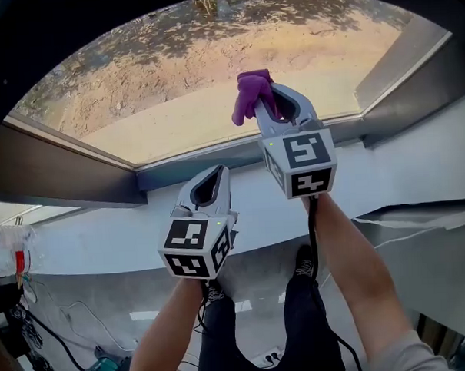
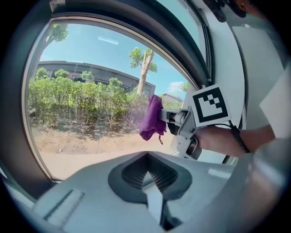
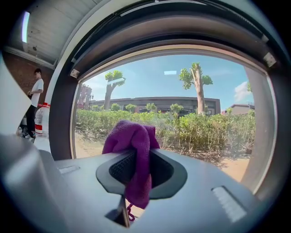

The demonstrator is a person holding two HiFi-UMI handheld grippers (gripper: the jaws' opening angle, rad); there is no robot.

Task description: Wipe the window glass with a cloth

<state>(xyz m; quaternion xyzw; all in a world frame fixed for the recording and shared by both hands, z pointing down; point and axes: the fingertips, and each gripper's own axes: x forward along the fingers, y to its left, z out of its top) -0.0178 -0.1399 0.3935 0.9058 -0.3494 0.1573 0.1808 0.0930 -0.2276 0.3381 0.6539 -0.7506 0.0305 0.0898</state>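
The purple cloth (image 3: 134,150) is pinched in the right gripper (image 1: 265,95). Its jaws are closed on the middle of the fabric, so one bunched end stands up past the tips and a shorter end with a small loop hangs below. It looks like a light, soft microfibre rag that will fold and flatten under pressure without resisting. The present mid-cloth hold therefore seems sound, provided the bunched end rather than the hard jaw tips meets the pane. The cloth is raised in front of the lower part of the window glass (image 1: 174,83), near its bottom edge. No view settles whether it is touching the glass. The left gripper (image 1: 215,174) is held lower, in front of the bottom edge of the dark window frame (image 1: 63,173), with its jaws together and nothing between them. The glass is large, smooth and probably slick, and it looks out on bare ground, a hedge and trees. Below the frame runs a white wall (image 1: 104,233), and cables (image 1: 66,338) trail over the floor (image 1: 145,296). In the right gripper view a person (image 3: 34,100) stands well off to the left.
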